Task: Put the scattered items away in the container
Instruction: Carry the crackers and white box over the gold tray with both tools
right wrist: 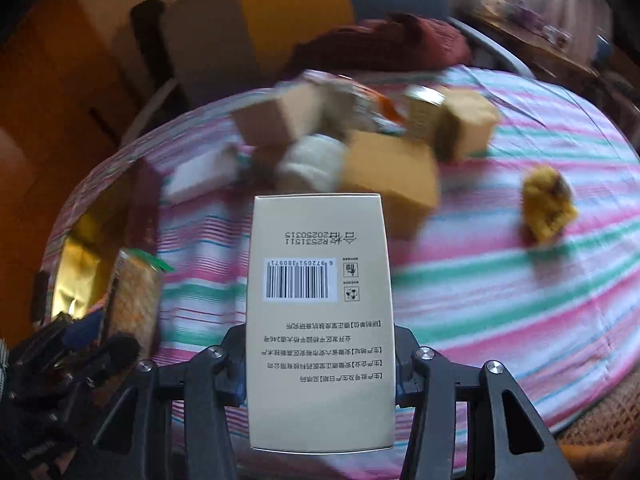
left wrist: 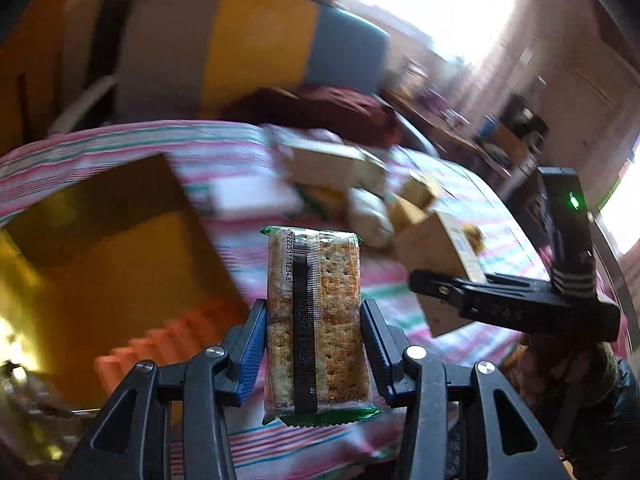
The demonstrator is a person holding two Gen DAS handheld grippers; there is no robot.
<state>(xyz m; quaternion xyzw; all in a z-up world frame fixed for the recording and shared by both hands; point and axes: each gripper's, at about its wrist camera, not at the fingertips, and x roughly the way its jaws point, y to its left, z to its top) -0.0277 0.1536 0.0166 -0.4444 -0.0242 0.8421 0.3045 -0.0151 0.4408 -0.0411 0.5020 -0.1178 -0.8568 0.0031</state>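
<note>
My left gripper (left wrist: 314, 312) is shut on a clear packet of crackers (left wrist: 316, 280) with green ends, held upright over the striped cloth. A gold-lined open box (left wrist: 100, 248), the container, lies just to its left. My right gripper (right wrist: 320, 336) is shut on a cream carton (right wrist: 320, 280) with a barcode. In the left wrist view that right gripper (left wrist: 440, 288) shows at the right with the cream carton (left wrist: 436, 248) in it. In the right wrist view the left gripper (right wrist: 92, 328) and its cracker packet (right wrist: 136, 296) sit at the lower left beside the gold box (right wrist: 80, 264).
A blurred pile of tan and cream boxes (right wrist: 384, 160) and a white bundle (right wrist: 312, 160) lies mid-table on the pink, green and white striped cloth (right wrist: 500, 300). A yellow lump (right wrist: 548, 208) sits alone at the right. An orange ridged thing (left wrist: 160, 344) is in the box. Chairs stand beyond.
</note>
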